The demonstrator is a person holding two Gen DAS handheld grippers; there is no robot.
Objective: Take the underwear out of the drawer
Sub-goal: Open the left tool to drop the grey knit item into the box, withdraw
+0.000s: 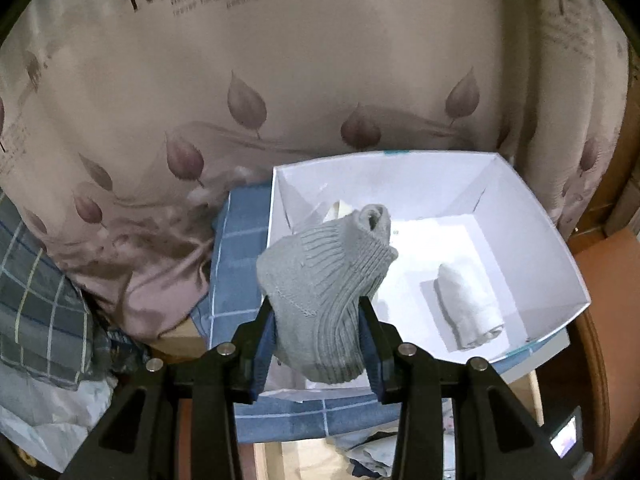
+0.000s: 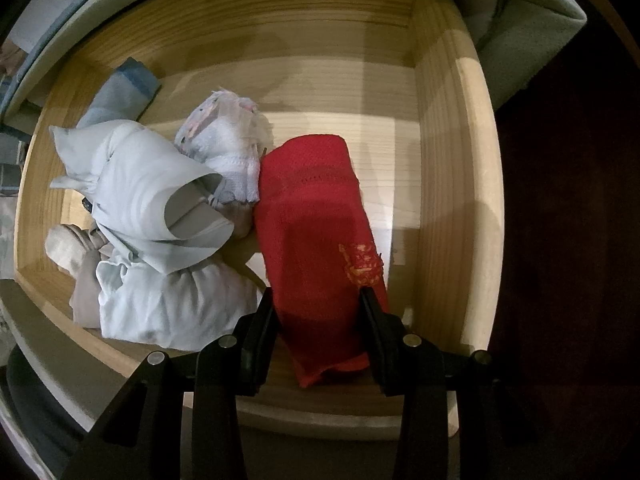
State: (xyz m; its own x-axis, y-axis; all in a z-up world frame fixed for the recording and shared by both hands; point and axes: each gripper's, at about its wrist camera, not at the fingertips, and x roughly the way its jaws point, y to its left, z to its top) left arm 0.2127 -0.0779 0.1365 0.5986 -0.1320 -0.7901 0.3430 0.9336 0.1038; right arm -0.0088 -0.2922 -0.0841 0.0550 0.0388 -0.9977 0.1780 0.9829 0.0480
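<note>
- The left gripper [image 1: 318, 312], black with blue pads, is clamped on a grey ribbed knit sock [image 1: 324, 280]; the sock bulges up between the two fingers and its cuff curls over at the top.
- The sock hangs above the near left corner of an open white cardboard box [image 1: 560, 256], clear of the box floor.
- On the box floor, toward its near right side, lies a rolled white sock [image 1: 468, 304].
- The box rests on a blue checked cloth [image 1: 240, 248]; behind it hangs a beige curtain printed with leaves [image 1: 240, 100].
- The right gripper [image 2: 318, 312] points down into a pale wooden drawer [image 2: 448, 184], its jaws closed on a folded red knit garment with gold embroidery [image 2: 316, 216] near the drawer's front edge.
- Left of the red piece, touching it, sits a pile of pale blue and white underwear [image 2: 160, 208], with a white lace-trimmed piece [image 2: 228, 148] behind it.
- A blue-grey sock [image 2: 124, 88] lies in the drawer's far left corner.
</note>
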